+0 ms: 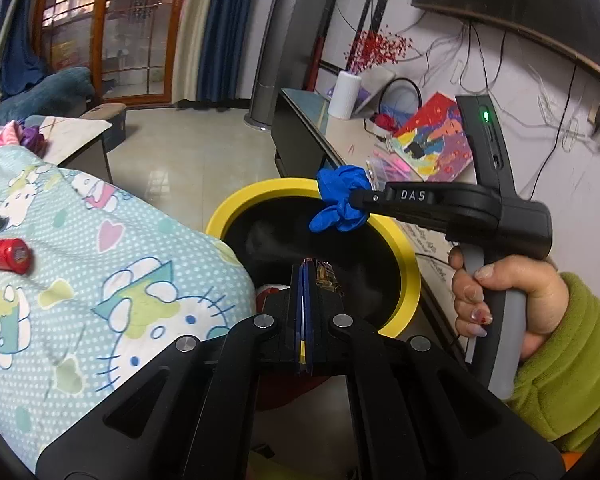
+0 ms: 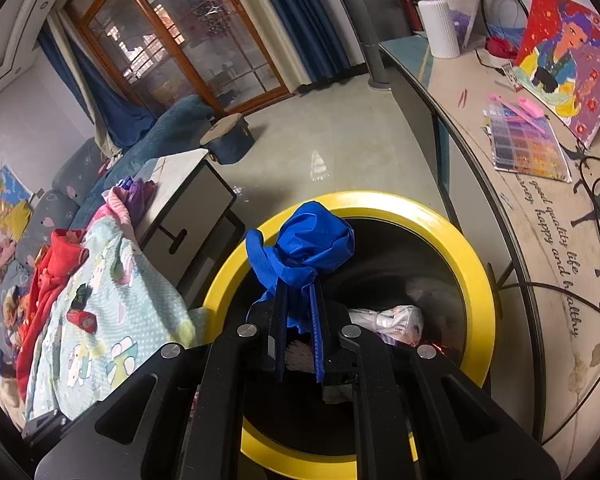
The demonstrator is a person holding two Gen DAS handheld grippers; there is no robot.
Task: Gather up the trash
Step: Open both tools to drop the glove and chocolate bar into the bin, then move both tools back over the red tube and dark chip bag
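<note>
Clamping a thin wrapper, the left gripper is hanging over the yellow-rimmed bin. Right gripper is pinching a crumpled blue glove above the bin's far-left rim, near the patterned blanket.

tiled floor, yellow-rimmed bin on it

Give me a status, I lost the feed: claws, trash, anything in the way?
Right claw shut on blue glove, over yellow-rimmed bin. Left claw shut, holds a thin wrapper. Bin mouth unobstructed.
</note>
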